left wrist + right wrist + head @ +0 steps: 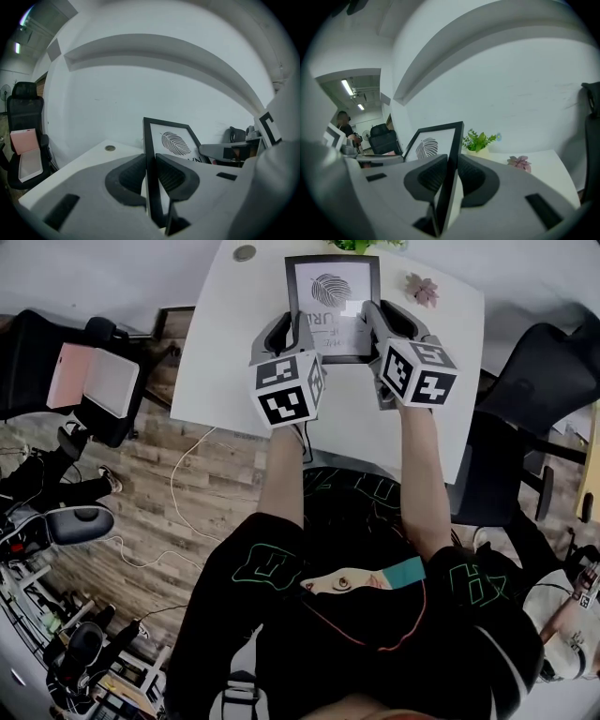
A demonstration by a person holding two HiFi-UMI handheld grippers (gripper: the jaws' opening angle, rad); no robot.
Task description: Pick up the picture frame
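A: Where is the picture frame [333, 296] being held?
B: Near the far edge of the desk [225, 362], with its leaf print facing upward
A: How is it being gripped?
B: Its left side is being pinched by the left claw [151, 174] and its right side by the right claw [452, 176], each closed narrowly on the black border

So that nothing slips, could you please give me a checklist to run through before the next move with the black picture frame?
1. Left gripper clamped on left edge of the black rectangular leaf-print picture frame: ok.
2. Right gripper clamped on its right edge: ok.
3. Frame level between both grippers: ok.
4. Small pink flower apart from frame: ok.
5. Frame's bottom edge clear of white table: cannot tell.
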